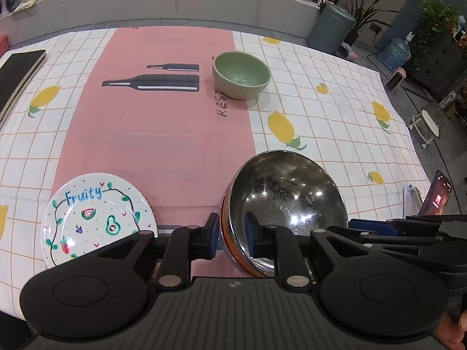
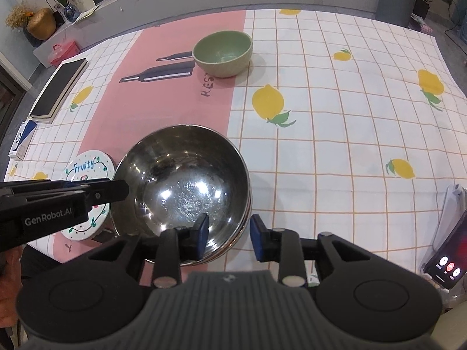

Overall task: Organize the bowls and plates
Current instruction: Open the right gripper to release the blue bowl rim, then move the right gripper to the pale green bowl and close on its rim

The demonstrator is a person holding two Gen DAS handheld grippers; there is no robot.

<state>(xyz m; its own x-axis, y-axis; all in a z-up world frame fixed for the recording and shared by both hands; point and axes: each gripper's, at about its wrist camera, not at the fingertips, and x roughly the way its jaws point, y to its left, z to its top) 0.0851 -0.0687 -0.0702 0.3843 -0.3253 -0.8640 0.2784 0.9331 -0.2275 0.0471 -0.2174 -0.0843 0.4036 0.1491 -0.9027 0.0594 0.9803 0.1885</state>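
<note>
A shiny steel bowl (image 1: 286, 198) (image 2: 186, 186) sits upright on the tablecloth near the front edge. My left gripper (image 1: 232, 237) straddles its left rim, one blue pad outside the wall and one inside, with slight gaps, so it is open. My right gripper (image 2: 229, 236) straddles the near right rim the same way, its outer pad clear of the wall, also open. A white plate painted "Fruity" (image 1: 96, 215) (image 2: 87, 169) lies just left of the steel bowl. A pale green bowl (image 1: 241, 74) (image 2: 223, 52) stands farther back at the edge of the pink runner (image 1: 151, 134).
A black book (image 1: 17, 73) (image 2: 58, 87) lies at the table's far left, with a small blue and white box (image 2: 22, 140) near it. A phone on a stand (image 1: 439, 195) (image 2: 449, 259) is at the front right corner. The lemon-print cloth (image 2: 335, 145) covers the right side.
</note>
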